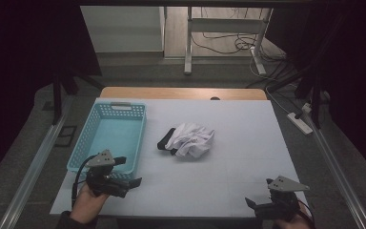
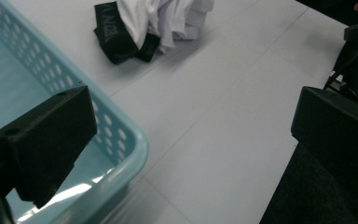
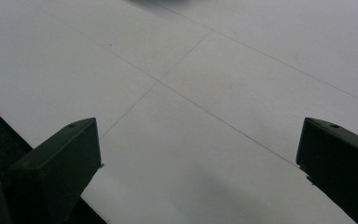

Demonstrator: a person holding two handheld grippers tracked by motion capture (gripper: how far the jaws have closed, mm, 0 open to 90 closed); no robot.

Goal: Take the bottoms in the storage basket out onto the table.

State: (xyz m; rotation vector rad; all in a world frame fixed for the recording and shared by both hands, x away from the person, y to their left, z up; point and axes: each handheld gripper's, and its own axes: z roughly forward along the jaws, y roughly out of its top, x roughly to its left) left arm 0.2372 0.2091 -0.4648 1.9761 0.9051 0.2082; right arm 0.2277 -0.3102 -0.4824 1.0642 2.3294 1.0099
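Table: white top marked with thin seams, taking up the centre and lower half of the high view; a strip of bare wood shows along its far edge. Basket: pale blue plastic, perforated walls, nothing inside, standing left of centre in the high view and running along the left edge of the left gripper view. Crumpled clothes: a white garment bunched over a black one, lying at the middle of the table in the high view, just right of the basket but apart from it; in the left gripper view the pile sits at the top centre, a black band with lettering poking out at its left. Left gripper: held in a hand at the lower left of the high view, over the near right corner of the basket, fingers wide apart and holding nothing. Right gripper: at the lower right of the high view, near the table's front edge, well apart from the clothes; fingers spread wide over bare table, holding nothing.
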